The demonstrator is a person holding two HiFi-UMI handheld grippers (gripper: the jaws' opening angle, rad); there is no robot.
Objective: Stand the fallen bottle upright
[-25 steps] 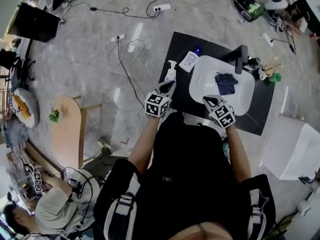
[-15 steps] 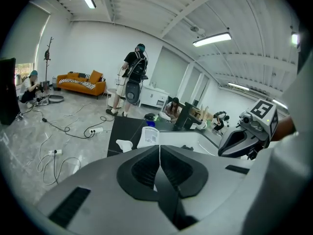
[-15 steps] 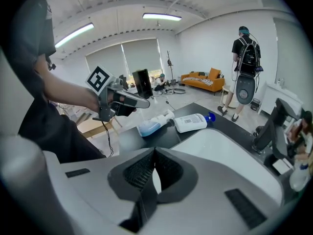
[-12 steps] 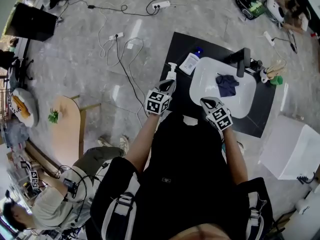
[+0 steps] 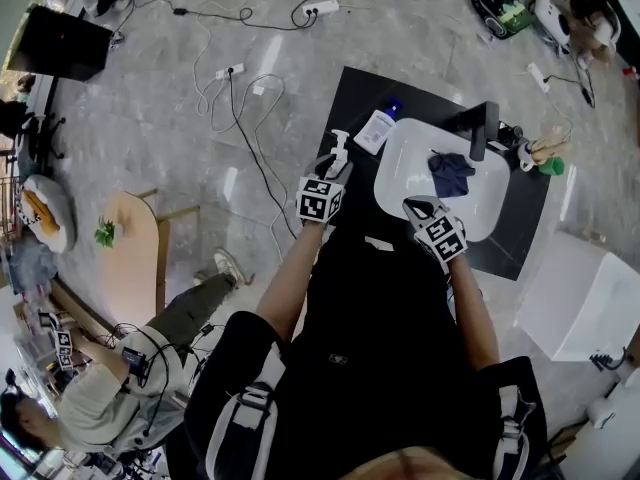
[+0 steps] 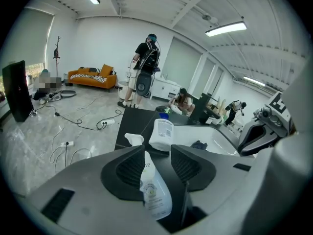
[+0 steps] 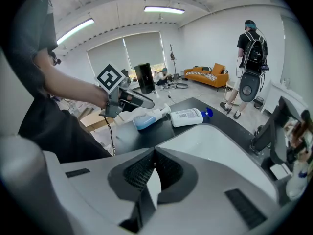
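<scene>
Looking along the left gripper (image 6: pixel 156 151), we see its jaws partway apart and opening, with a clear spray bottle (image 6: pixel 155 192) lying between them. The bottle sits close against the pad on the left of the frame, with a gap at the other pad, so nothing is clamped. Its white trigger head pokes out past the jaw tips, just left of centre. In the right gripper view the same spray bottle lies on its side on the black table (image 7: pixel 124 137) in the upper middle of the frame. Blue liquid has pooled at its base end, and the left gripper hangs directly over it. The right gripper (image 7: pixel 155 153) has its jaws pressed together with nothing between them, over the near rim of a white basin (image 7: pixel 210 143) that fills the lower right of that frame. Just beyond the spray bottle lies a white bottle (image 7: pixel 188 116) with a printed label and a blue cap, also on its side. From the head view, both grippers sit near the centre of the frame at the table's near edge. A dark blue cloth (image 5: pixel 450 171) is in the basin and a black faucet (image 5: pixel 478 128) stands at its far side. Cables (image 5: pixel 245 98) trail over the grey floor in the upper left.
</scene>
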